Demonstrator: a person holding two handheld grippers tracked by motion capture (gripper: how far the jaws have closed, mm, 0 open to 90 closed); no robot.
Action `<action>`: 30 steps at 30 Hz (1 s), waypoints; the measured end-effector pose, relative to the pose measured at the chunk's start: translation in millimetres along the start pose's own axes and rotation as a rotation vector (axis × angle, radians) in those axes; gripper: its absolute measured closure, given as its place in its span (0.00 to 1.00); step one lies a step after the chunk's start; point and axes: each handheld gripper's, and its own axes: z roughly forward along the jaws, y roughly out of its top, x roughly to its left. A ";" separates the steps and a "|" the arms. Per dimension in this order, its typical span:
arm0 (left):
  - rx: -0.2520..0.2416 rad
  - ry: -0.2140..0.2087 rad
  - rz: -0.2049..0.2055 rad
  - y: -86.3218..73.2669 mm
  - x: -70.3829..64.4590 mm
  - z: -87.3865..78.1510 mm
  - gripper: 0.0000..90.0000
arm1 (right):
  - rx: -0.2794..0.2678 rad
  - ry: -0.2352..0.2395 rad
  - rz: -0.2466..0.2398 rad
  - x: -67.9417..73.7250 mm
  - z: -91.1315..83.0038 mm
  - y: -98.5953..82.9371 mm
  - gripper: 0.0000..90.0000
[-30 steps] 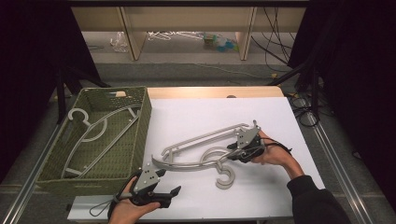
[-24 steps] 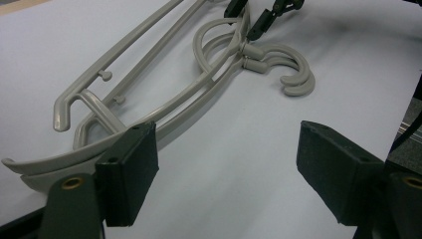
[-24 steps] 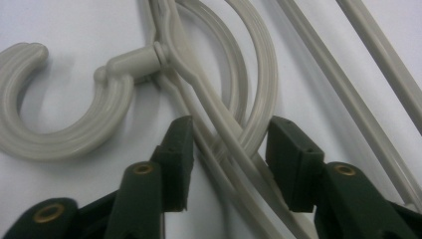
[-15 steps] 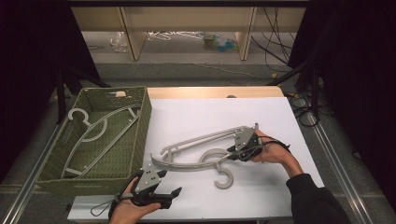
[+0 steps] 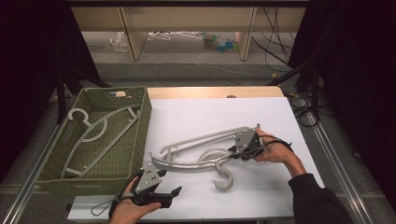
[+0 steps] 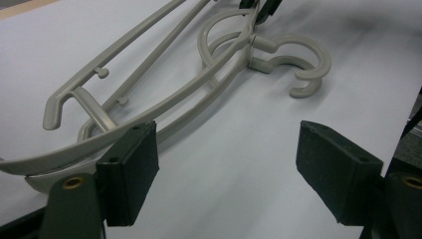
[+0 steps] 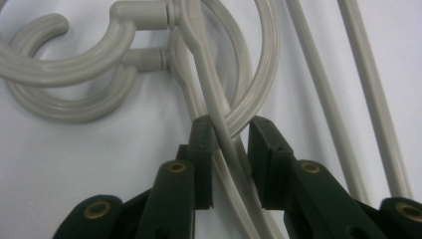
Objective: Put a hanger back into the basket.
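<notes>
R tool (image 7: 230, 134) pinches hanger (image 5: 196, 154), prob. lightly; L tool (image 6: 224, 174) wide apart.

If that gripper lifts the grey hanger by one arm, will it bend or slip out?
Probably little bending: the hanger looks like molded plastic with ribbed arms, so likely stiff and light. It may swing or tilt, since the right gripper has a thin arm between its jaws, off to one side. The smooth plastic could slip, and the second hanger lying under it might snag.

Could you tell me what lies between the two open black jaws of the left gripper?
Only bare white table surface, as the left gripper view shows; the left gripper is open, and the grey plastic hangers lie just beyond its left jaw.
</notes>
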 end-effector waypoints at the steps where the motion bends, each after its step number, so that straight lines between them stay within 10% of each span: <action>1: -0.002 0.008 0.004 1.0 1.1 0.6 0.27 | -0.001 0.003 -0.002 0.4 -1.0 0.7 0.82; 8: -0.058 0.085 0.077 18.4 9.7 15.6 0.29 | -0.007 0.016 -0.014 5.6 -9.5 7.2 0.86; 15: -0.005 0.111 0.192 37.1 12.8 49.0 0.35 | -0.011 0.031 -0.027 9.5 -11.1 12.3 0.89; 30: 0.133 0.047 0.384 48.5 13.1 93.3 0.52 | -0.031 0.038 -0.021 12.5 -14.1 17.2 0.90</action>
